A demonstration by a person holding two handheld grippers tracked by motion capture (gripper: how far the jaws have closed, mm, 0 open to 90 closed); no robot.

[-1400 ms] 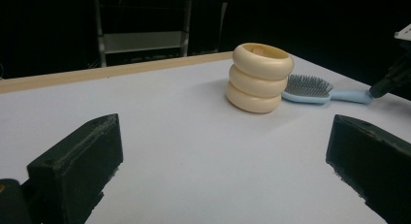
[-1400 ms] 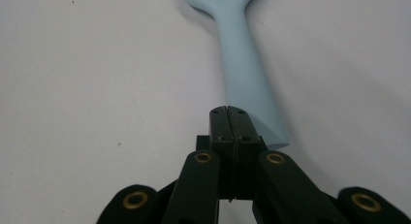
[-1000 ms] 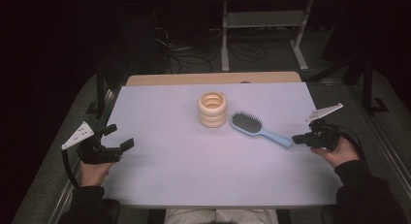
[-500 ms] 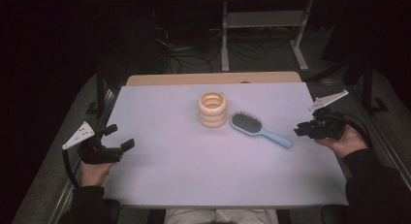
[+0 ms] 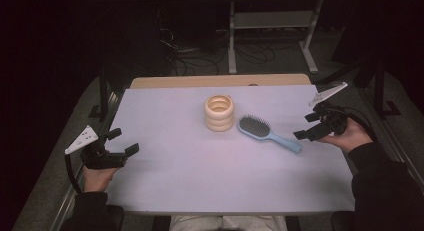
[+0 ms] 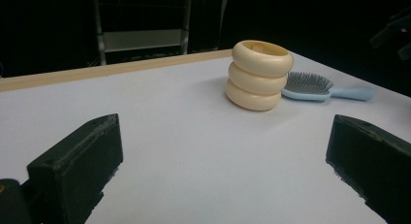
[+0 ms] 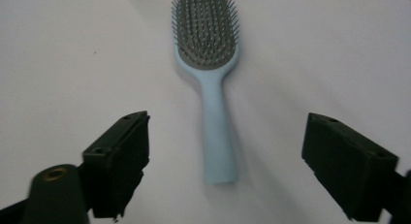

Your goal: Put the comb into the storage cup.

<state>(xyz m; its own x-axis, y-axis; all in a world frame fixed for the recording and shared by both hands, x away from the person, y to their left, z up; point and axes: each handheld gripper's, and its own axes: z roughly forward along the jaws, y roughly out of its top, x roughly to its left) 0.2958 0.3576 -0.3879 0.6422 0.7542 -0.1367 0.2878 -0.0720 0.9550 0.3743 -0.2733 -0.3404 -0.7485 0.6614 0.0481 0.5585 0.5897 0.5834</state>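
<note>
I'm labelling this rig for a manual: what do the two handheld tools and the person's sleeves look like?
Both are black two-jaw tools with blocky rectangular jaws. The left tool and the right tool each carry a grey three-cornered plate on top, and a black cable trails from each. The person wears dark long sleeves reaching the wrists.

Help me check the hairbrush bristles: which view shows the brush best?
The right gripper view: the hairbrush lies large and lengthwise between the open tongs, bristles up. The high view shows it small beside the ringed holder. The left gripper view has it partly behind that holder.
</note>
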